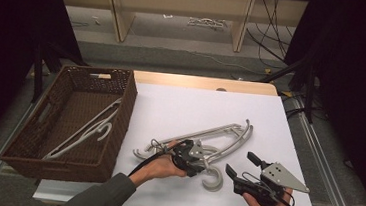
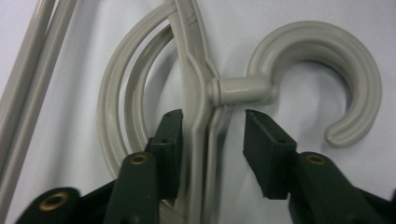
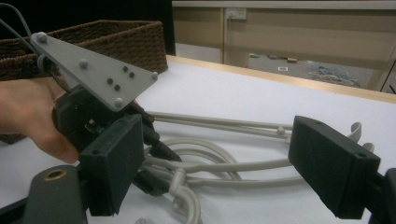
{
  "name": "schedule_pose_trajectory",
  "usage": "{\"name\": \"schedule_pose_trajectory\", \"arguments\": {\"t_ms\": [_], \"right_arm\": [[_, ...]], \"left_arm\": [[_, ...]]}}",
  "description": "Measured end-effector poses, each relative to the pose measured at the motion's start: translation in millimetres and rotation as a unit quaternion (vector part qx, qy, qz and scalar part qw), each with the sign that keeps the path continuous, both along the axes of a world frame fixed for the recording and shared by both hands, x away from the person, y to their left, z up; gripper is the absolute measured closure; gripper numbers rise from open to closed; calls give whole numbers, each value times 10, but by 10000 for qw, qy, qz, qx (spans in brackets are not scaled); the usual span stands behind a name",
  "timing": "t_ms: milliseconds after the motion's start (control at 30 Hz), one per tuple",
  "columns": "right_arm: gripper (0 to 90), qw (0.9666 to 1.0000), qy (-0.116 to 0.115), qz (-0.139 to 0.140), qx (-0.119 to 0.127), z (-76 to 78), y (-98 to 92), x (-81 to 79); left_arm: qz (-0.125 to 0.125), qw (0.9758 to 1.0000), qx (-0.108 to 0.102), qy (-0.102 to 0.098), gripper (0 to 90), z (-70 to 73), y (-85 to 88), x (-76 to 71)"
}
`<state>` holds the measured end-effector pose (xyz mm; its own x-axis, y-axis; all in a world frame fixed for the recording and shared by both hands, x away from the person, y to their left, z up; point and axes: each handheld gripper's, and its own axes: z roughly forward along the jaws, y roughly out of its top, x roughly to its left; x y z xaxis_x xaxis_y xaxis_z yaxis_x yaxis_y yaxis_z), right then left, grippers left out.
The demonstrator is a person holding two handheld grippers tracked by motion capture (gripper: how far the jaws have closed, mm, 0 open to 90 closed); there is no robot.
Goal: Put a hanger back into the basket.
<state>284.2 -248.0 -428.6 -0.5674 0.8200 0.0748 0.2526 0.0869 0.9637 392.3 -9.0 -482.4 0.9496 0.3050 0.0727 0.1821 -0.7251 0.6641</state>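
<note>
Two grey plastic hangers [image 1: 203,140] near table's front edge; left gripper [image 2: 212,140] half-closed, straddling neck beside hook, unpinched; right gripper [image 1: 243,166] wide, empty.

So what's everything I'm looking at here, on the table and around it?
hangers on the table: a small pile, exact count unclear, pale grey, middle of the white table, one hook curling toward the person
hanger in the basket: one, pale grey, lying slantwise inside
basket: one, dark brown wicker, left of the table
table: one, white top
cables: several, dark, on the floor beyond
left gripper: one, black, jaws astride a hanger's neck below the hook, right pad not touching
right gripper: one, black, open, held near the table's front right
hands: two, one per gripper
</note>
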Motion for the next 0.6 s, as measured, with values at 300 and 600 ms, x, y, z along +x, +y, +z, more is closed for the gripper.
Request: {"name": "schedule_pose_trajectory", "arguments": {"t_ms": [300, 600], "right_arm": [[195, 10000, 32, 12, -41, 5, -4, 2], [196, 10000, -20, -19, -5, 5, -4, 9]], "left_arm": [[-161, 9998, 49, 130, 789, 47, 50, 58], [-158, 9997, -106, 157, 807, 97, 88, 70]]}}
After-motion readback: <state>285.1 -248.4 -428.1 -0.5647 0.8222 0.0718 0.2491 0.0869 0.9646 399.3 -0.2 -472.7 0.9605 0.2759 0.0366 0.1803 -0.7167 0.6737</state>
